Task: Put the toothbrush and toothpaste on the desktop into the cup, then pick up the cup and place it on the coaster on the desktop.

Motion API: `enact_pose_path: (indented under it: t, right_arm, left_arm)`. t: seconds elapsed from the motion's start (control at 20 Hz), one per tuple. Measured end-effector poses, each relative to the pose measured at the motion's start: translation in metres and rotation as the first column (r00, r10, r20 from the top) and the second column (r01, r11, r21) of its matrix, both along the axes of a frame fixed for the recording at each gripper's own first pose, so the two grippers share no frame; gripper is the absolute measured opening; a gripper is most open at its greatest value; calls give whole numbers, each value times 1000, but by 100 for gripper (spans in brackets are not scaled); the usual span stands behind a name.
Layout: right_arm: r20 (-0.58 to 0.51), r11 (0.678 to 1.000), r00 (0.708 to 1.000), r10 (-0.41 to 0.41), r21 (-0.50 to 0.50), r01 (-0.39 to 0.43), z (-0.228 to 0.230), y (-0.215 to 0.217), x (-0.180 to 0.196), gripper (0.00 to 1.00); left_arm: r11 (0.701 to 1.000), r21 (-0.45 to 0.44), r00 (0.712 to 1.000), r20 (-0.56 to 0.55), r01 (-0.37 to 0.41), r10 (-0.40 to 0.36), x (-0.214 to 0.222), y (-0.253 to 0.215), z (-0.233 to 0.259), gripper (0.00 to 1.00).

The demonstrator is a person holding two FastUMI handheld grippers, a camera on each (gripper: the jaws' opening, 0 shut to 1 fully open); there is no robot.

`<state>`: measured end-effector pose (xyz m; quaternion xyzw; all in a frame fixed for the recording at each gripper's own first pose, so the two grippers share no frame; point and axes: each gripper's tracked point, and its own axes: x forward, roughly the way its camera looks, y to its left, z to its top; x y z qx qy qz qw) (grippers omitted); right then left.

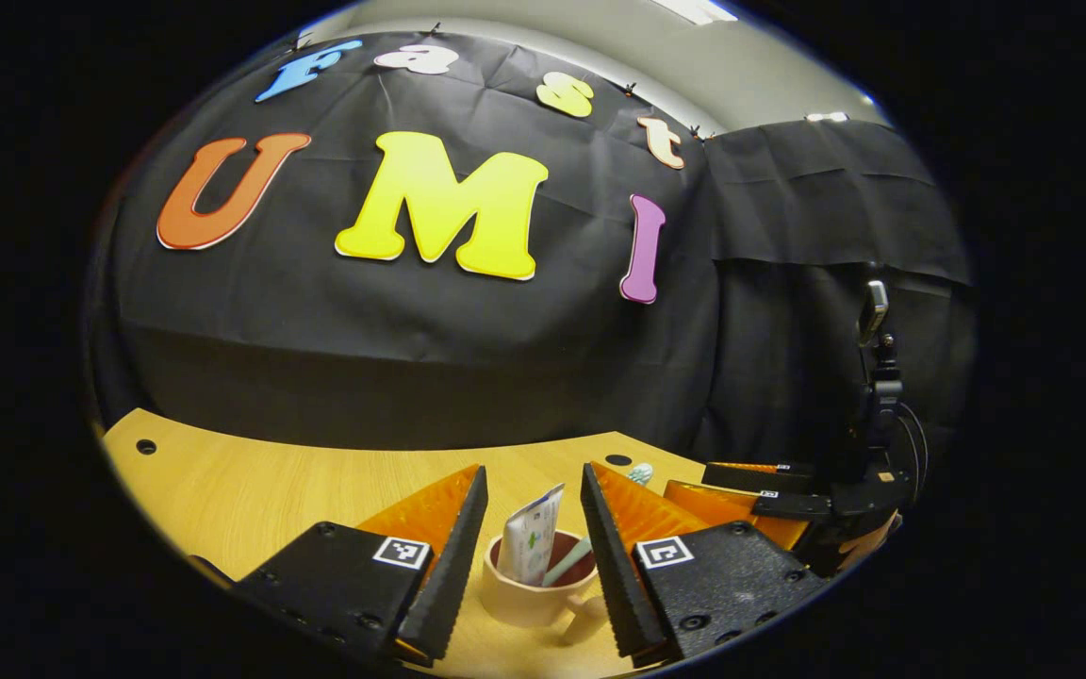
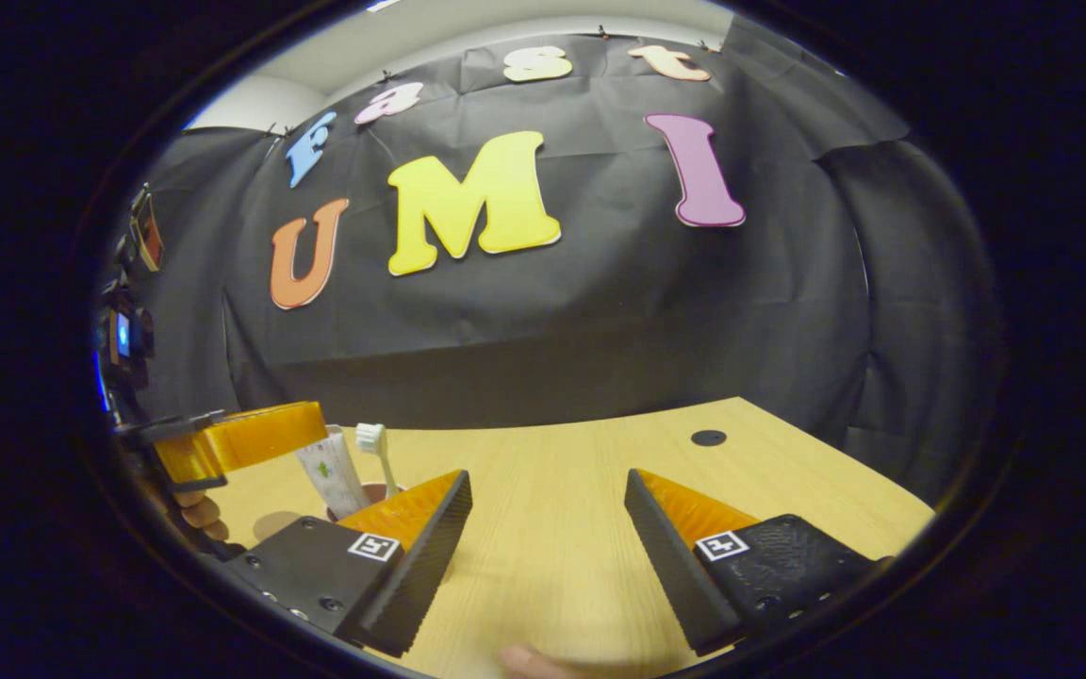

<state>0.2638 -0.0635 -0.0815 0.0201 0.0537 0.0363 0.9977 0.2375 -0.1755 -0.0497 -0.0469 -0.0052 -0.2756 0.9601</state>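
Pink cup [image 1: 532,594] w/ toothpaste [image 1: 532,544], toothbrush [image 1: 567,563] | L gripper [image 1: 534,556] wide | R gripper [image 2: 548,547] wide

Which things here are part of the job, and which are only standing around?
Part of the job:
pink ceramic cup with a handle
white toothpaste tube, in the cup
pale toothbrush, in the cup
left gripper, open around the cup
right gripper, open

Only around:
light wooden desktop
round dark hole in it
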Motion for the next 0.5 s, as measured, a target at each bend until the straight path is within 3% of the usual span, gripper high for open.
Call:
enact_pose_path:
  t: [0.15,0.25,0.5]
  right_arm:
    - [-13,998,999,-53,-36,52,-2,-7,2,97]
    - [-10,998,999,-53,-34,52,6,0,-7,97]
    - [6,994,999,-51,-95,52,26,25,-40,97]
  left_arm:
    - [996,36,996,25,-82,81,-23,31,5,82]
    - [991,55,992,20,-122,121,-38,48,3,87]
    - [978,59,979,42,-202,200,-79,93,5,88]
